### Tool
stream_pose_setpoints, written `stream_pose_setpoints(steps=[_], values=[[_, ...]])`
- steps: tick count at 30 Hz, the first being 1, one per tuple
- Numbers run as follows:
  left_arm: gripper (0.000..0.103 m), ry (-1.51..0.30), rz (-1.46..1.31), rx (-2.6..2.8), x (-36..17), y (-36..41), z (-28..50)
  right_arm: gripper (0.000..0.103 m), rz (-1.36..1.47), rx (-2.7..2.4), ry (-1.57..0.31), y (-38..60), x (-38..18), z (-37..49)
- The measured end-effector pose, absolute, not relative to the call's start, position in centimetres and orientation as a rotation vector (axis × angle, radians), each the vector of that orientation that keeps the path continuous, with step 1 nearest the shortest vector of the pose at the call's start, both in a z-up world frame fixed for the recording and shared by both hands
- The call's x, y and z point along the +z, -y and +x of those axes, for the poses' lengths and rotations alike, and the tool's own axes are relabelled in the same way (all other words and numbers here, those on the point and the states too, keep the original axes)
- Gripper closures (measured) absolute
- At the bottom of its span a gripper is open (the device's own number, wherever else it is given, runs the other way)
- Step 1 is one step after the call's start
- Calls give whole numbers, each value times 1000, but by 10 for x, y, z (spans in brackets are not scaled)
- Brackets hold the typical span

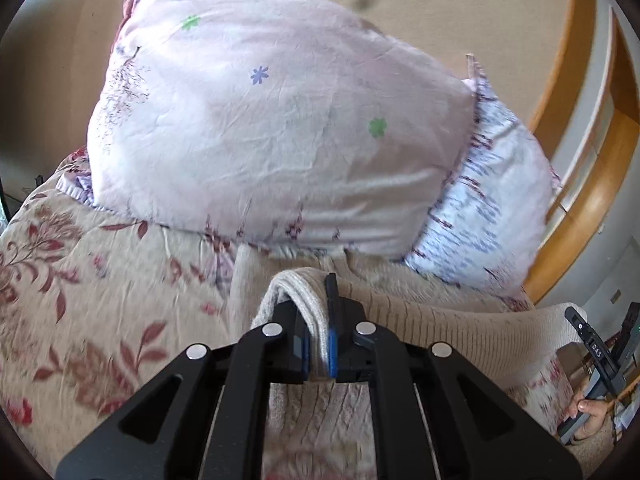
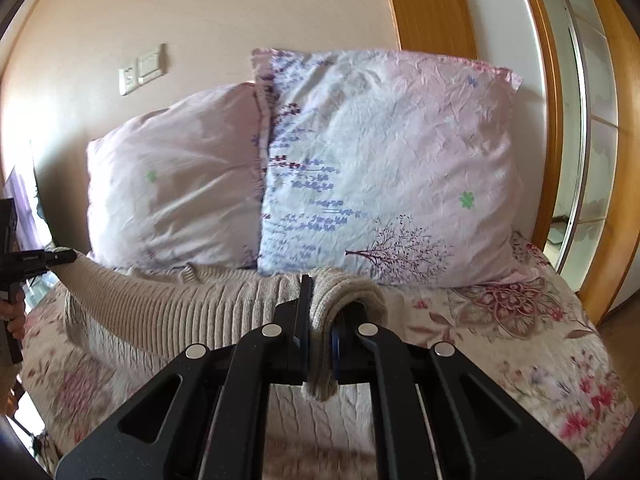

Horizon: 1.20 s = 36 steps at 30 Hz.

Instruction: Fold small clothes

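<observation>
A beige ribbed knit sweater (image 1: 460, 320) is stretched between my two grippers above the floral bed cover. My left gripper (image 1: 318, 320) is shut on one corner of the sweater, with the knit folded over its left finger. My right gripper (image 2: 322, 320) is shut on the other corner (image 2: 348, 288), with the fabric draped over its right finger. The ribbed hem (image 2: 180, 304) spans left toward the left gripper (image 2: 60, 258), seen at the left edge of the right wrist view. The right gripper (image 1: 592, 344) shows at the right edge of the left wrist view.
Two pale pink floral pillows (image 2: 384, 168) (image 2: 176, 184) lean against the wall behind the sweater. The floral bed cover (image 1: 80, 300) lies below. A wooden door frame (image 2: 432, 8) and mirrored wardrobe (image 2: 580, 160) stand to the right. Wall switches (image 2: 144, 68) sit above the pillows.
</observation>
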<state>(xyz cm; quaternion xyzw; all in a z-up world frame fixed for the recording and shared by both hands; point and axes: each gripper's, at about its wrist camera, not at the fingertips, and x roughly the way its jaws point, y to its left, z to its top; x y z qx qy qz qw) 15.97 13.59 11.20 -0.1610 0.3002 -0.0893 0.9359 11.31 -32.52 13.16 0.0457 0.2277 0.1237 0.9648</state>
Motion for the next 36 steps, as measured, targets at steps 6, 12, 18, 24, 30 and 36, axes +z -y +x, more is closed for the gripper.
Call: stream_pose_setpoints(steps=[6,12,18,24,30,36], values=[[97,-707,-339,-124,72,-130,220,96,214,224,-607,329,92,181],[97,-824,-408,-89,29,-131,254,95,344,189,-786,337,44,230],[92,-852,-425,-98,21,-128,265,89,525,196,-875,351,27,255],[46,-851,-516,-161,27,-131,271,50,653,229,-844,360,32,267],[31,-784,-510,-120,47,-152,246,42,627,218,-783,377,54,235],[49,-816,-399,-156,41,-159,205,55,510,203,-807,395,54,193]])
